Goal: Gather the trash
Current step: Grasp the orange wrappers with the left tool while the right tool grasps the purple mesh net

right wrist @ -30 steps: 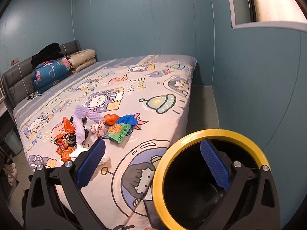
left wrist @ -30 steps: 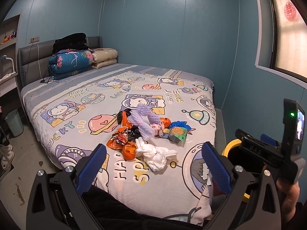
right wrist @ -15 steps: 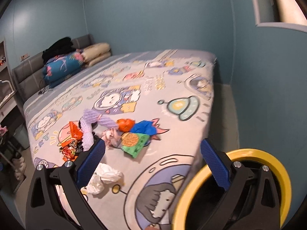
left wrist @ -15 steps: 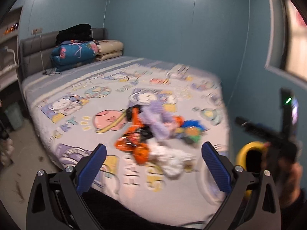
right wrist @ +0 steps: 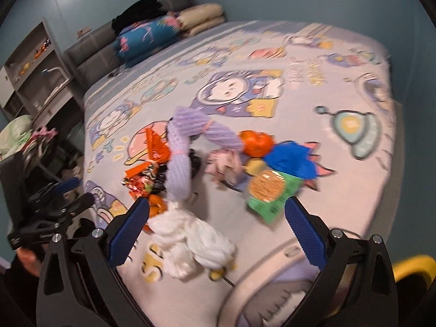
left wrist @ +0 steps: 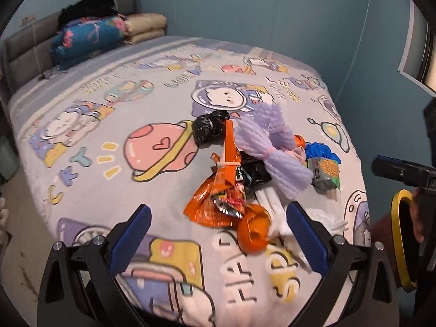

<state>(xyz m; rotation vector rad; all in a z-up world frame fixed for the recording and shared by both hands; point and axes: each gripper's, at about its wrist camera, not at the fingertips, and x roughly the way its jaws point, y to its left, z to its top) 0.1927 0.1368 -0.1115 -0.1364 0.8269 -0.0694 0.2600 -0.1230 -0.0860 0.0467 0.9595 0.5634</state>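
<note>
Left wrist view: we see our left gripper (left wrist: 216, 230) with its fingers spread wide and holding nothing, poised over the near edge of the bed (left wrist: 81, 141). The trash pile (left wrist: 245, 169) lies on the bedspread toward the near right corner, just ahead of the fingertips. In it we note an orange snack wrapper (left wrist: 218, 193), orange peel (left wrist: 254, 231), a purple foam net (left wrist: 269, 147), a black bag (left wrist: 208, 129), a green packet (left wrist: 325, 170) and white crumpled tissue (right wrist: 190, 242). Right wrist view: our right gripper (right wrist: 216, 227) is likewise fully open and empty, with the tissue lying between its blue pads (right wrist: 128, 233), not yet touched. The yellow-rimmed bin (left wrist: 399, 245) stands off the right edge of the bed, near the pile. We judge every item light and soft; the tissue and foam net should compress, so a pinch through the bulk of the wad should hold. The foil wrapper looks slick and crinkly; we would take it at a crumpled fold, not a flat face. The peel seems brittle and may tear. The right view is blurred, so finer contact is unclear.
</note>
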